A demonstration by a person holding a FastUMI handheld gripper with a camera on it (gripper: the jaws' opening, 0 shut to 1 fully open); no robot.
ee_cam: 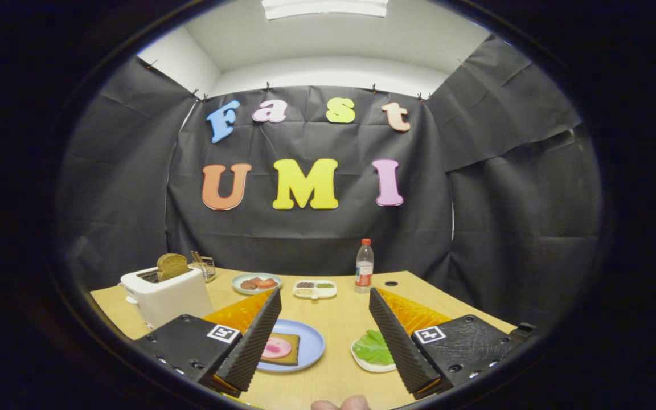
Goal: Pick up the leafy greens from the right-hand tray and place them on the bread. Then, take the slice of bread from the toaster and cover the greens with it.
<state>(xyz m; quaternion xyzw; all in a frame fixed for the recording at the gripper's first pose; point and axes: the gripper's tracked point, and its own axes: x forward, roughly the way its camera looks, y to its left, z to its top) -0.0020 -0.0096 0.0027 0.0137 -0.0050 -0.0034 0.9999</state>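
gripper (324,297) – fingers wide apart | leafy greens (372,348) – on tray (362,363)

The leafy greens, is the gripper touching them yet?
Apart. In the gripper view the open gripper hovers above the table; the leafy greens lie untouched in their tray.

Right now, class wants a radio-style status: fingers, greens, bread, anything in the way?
Gripper open, fingers spread, holding nothing. Leafy greens on white tray beside right finger. Bread with pink slice on blue plate; second slice in toaster. Nothing blocking the greens.

The tongs (324,302) hang level, fingers (259,336) spread wide, nothing between them.
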